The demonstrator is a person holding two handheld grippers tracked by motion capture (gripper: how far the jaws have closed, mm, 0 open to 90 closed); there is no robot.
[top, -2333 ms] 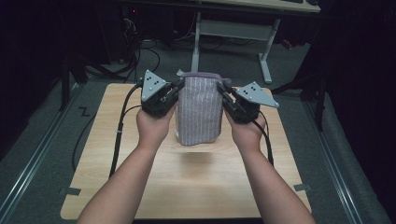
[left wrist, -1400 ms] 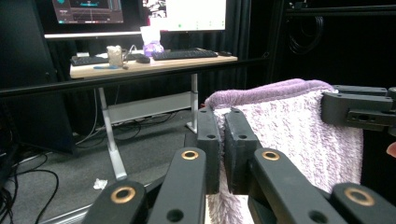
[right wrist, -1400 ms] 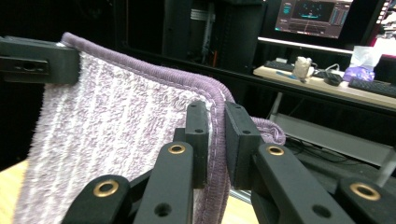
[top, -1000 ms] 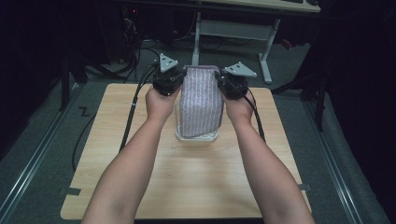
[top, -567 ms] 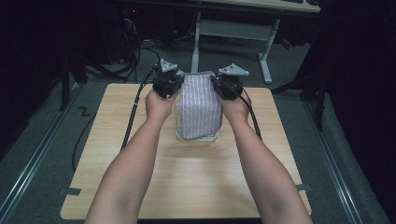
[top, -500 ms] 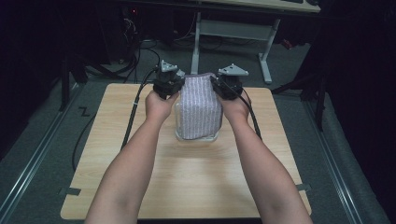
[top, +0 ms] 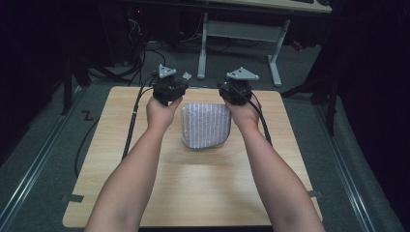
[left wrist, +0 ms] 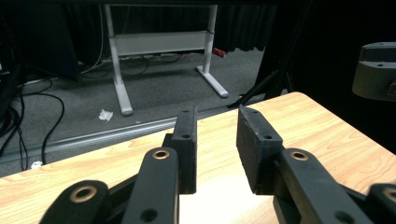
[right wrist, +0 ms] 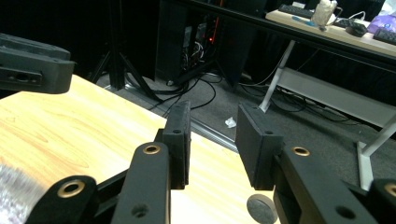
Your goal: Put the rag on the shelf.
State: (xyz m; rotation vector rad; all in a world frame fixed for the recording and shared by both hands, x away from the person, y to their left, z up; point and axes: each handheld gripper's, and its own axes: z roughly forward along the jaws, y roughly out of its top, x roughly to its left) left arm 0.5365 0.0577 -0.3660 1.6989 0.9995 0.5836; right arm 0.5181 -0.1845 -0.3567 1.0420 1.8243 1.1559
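A grey striped fabric bag (top: pixel 205 124) lies flat on the wooden table (top: pixel 193 193), just in front of both hands. My left gripper (top: pixel 169 87) is by the bag's far left corner. Its jaws (left wrist: pixel 215 135) have just been opening, and between them I see only table and floor. My right gripper (top: pixel 238 86) is by the far right corner. Its jaws (right wrist: pixel 212 130) have also just been opening, with nothing between them. A blurred edge of the bag (right wrist: pixel 11 191) shows at the lower left of the right gripper view.
Beyond the table's far edge are a white desk frame (top: pixel 237 34), floor cables (right wrist: pixel 196 88) and a crumpled scrap (left wrist: pixel 106 114). A small grey disc (right wrist: pixel 261 207) lies on the table near my right gripper. A metal rail (top: pixel 34 164) runs along the left side.
The bag, held upright between both grippers before, now lies flat on the table. Both grippers have opened and let go of it, and the hands have moved slightly apart.
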